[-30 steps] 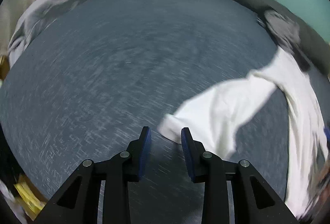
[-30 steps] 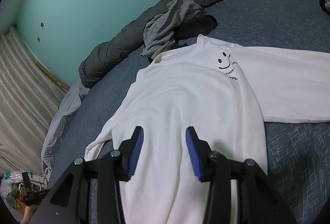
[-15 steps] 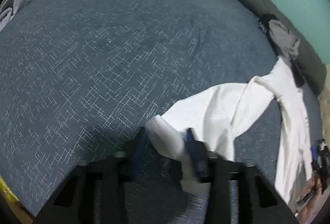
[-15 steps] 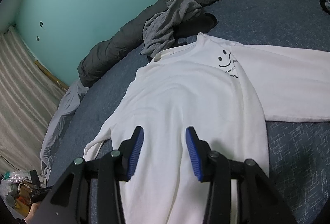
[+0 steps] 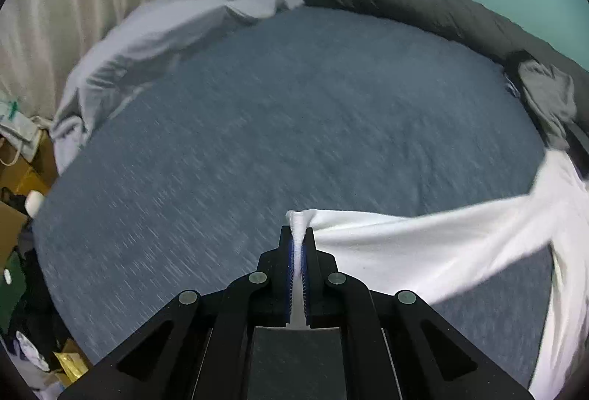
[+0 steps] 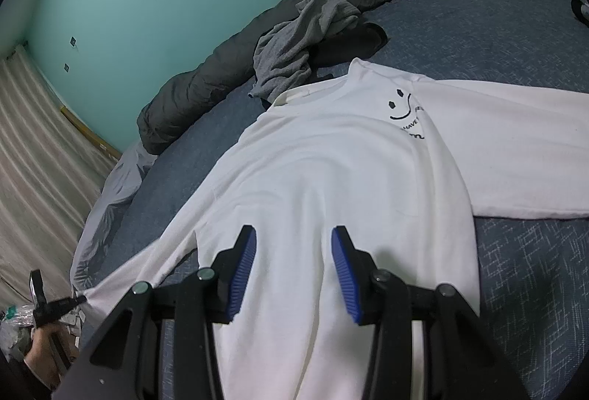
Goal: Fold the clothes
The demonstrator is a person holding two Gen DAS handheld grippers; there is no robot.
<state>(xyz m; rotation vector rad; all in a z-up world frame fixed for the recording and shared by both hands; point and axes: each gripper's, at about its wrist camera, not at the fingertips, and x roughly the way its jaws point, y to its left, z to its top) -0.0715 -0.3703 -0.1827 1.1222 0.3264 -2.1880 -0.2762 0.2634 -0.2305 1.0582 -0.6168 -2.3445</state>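
A white long-sleeved shirt [image 6: 331,179] with a small smiley print lies face up on the blue bed cover [image 6: 515,24]. My left gripper [image 5: 298,234] is shut on the cuff of its left sleeve [image 5: 423,245], which is lifted off the bed and stretched taut toward the body. In the right wrist view that gripper [image 6: 75,300] shows small at the lower left, pulling the sleeve [image 6: 140,271] out. My right gripper [image 6: 293,234] hovers open over the shirt's lower body, with nothing between its blue pads. The other sleeve [image 6: 515,149] lies spread to the right.
A crumpled grey garment [image 6: 302,46] and a dark one [image 6: 353,39] lie by the shirt's collar. A rolled dark quilt [image 5: 423,6] lines the teal wall, and a pale lilac sheet [image 5: 165,32] bunches at the bed's left edge. Boxes and bags [image 5: 22,172] stand on the floor.
My left gripper closed on the sleeve cuff and lifted it, pulling the sleeve straight and taut off the bed. The right gripper has stayed still and open.
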